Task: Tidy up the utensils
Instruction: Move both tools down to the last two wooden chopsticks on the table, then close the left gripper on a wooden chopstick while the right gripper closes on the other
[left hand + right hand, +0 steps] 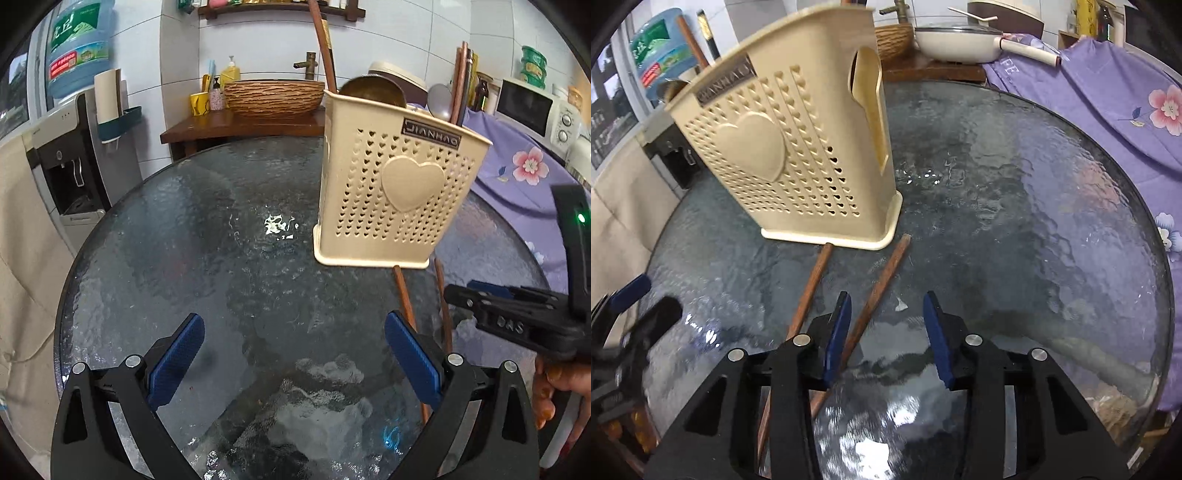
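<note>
A cream perforated utensil holder [395, 195] [798, 155] with a raised heart stands on the round dark glass table [207, 258] [1015, 221]. A ladle [373, 90], a spoon [439, 98] and several long sticks rise out of it. Two brown wooden chopsticks [812, 284] [882, 269] lie on the glass just in front of the holder's base. My left gripper [294, 317] is wide open over bare glass, left of the chopsticks [404, 299]. My right gripper [886, 299] hangs partly open above the right chopstick, which passes by its left finger [838, 332]; the pads press on nothing.
A purple floral cloth [1108, 110] covers the surface to the right, with a white pan [956, 42] and a microwave [532, 110] behind. A wooden basin [273, 98] and a water dispenser [70, 162] stand beyond the far edge of the table. A hand [554, 384] shows at the right.
</note>
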